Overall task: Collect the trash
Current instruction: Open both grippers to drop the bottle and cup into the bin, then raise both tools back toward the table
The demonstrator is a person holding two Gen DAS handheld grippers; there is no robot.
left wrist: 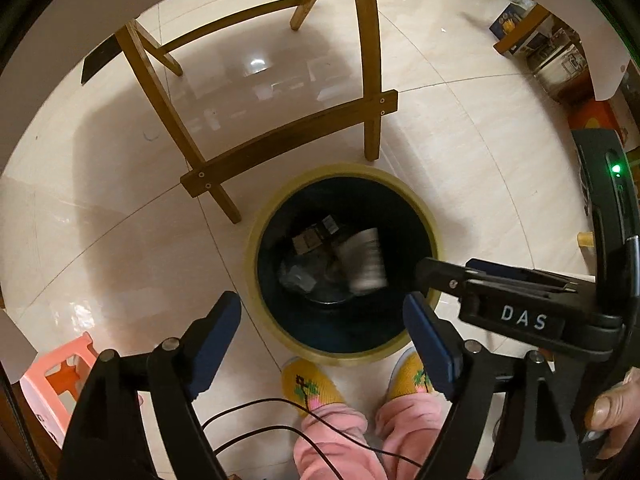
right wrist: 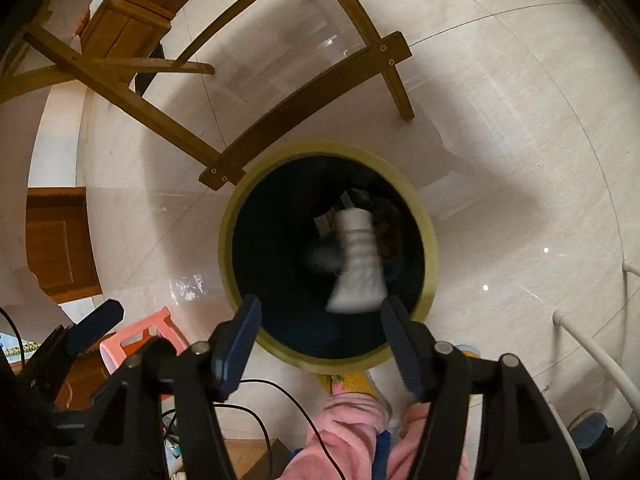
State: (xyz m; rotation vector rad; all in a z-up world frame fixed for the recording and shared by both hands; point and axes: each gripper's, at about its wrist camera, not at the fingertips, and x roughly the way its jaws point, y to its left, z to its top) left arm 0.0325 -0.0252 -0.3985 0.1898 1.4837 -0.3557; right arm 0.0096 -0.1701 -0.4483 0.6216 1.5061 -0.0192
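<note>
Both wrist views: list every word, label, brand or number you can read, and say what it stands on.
"DAS": white letters on the black body of the right gripper, seen in the left wrist view.
Blue box by the far wall: printing too small to read.
Falling white item over the trash bin: motion-blurred, nothing legible.
Dark scraps in the bin: unreadable.

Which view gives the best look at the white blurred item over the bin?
The right wrist view: the white item appears larger there, near the centre of the bin opening, between the open right gripper fingers. The left wrist view shows it smaller, off to one side and equally blurred.
</note>
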